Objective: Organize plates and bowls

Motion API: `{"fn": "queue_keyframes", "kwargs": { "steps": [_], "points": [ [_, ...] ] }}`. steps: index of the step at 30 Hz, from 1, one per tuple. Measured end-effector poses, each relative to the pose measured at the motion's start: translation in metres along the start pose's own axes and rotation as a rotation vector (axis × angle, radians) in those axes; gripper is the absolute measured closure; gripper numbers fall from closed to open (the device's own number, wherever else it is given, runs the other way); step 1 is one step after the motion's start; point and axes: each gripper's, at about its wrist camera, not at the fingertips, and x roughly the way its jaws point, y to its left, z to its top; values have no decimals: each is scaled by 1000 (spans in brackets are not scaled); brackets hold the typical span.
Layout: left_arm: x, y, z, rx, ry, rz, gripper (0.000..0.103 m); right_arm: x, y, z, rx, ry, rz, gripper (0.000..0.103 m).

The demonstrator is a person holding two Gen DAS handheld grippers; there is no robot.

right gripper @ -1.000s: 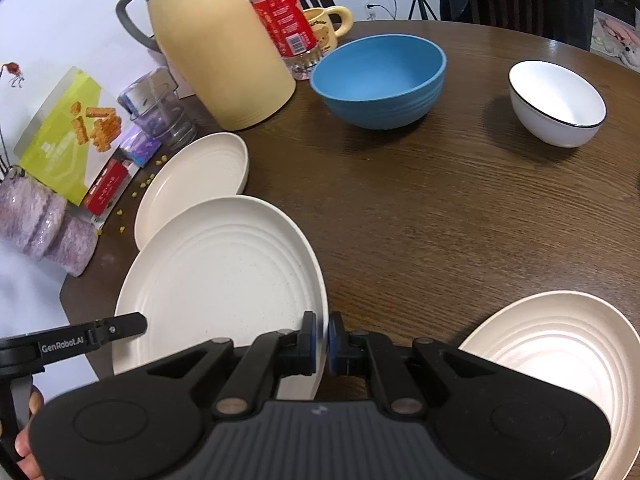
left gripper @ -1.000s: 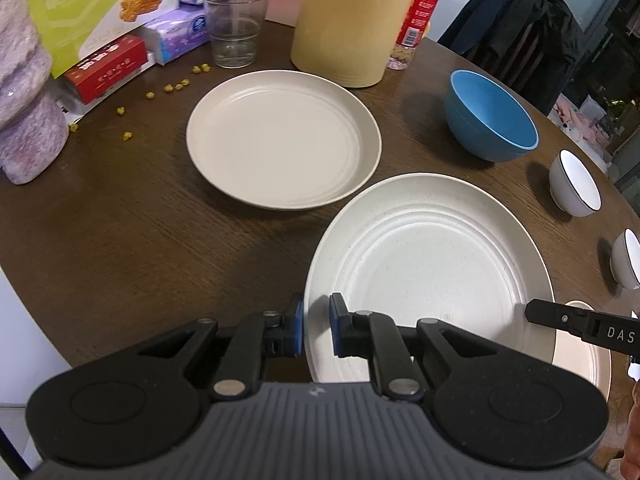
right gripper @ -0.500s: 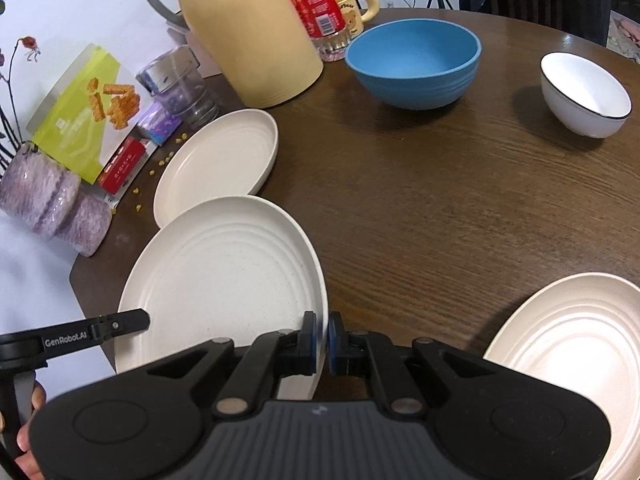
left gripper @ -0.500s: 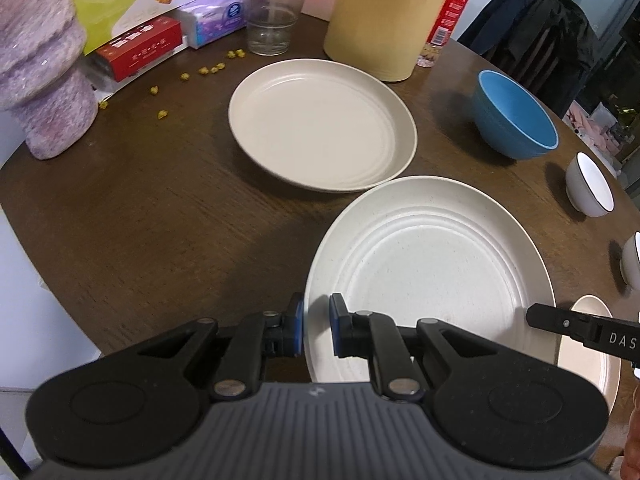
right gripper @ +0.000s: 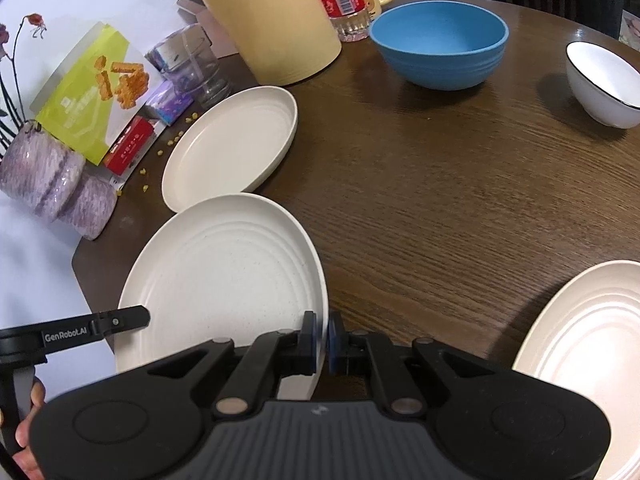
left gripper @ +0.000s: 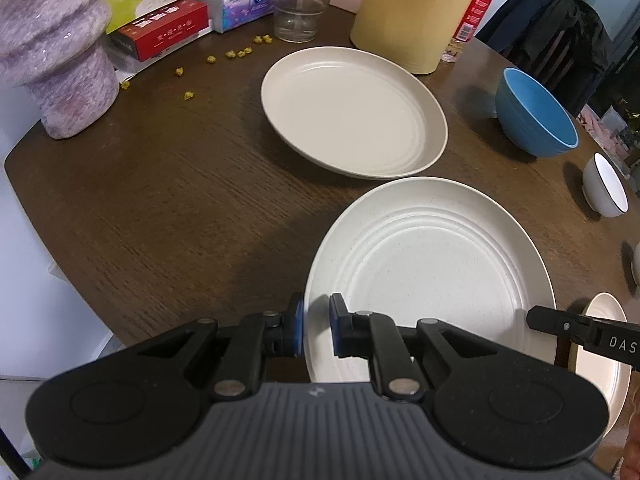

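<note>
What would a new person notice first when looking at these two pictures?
First, the cream plate, held over the near part of the dark wooden table with the left gripper and right gripper clamped on opposite rims. Behind it lies a second cream plate, then a tall yellow jug with a blue bowl to its right.

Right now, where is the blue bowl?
The blue bowl sits at the table's far side in the right wrist view, between the yellow jug and the white bowl.
</note>
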Motion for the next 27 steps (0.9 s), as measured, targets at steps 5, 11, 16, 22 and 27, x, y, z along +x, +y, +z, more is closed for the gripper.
{"fn": "queue_keyframes", "kwargs": {
  "steps": [5,11,16,22,27],
  "points": [
    [2,8,-2,-12,4,13,89,8,6,0,-13,12,5,98],
    [3,19,-4,-30,5,21,89,16,15,-1,-30,22,13,98],
    [4,27,-6,-43,7,28,89,24,22,-1,-47,34,17,98],
    [8,36,-7,-54,5,40,89,34,28,-2,-62,37,21,97],
    [10,39,-7,-57,-5,49,89,39,30,-3,-70,32,25,97]
  ]
}}
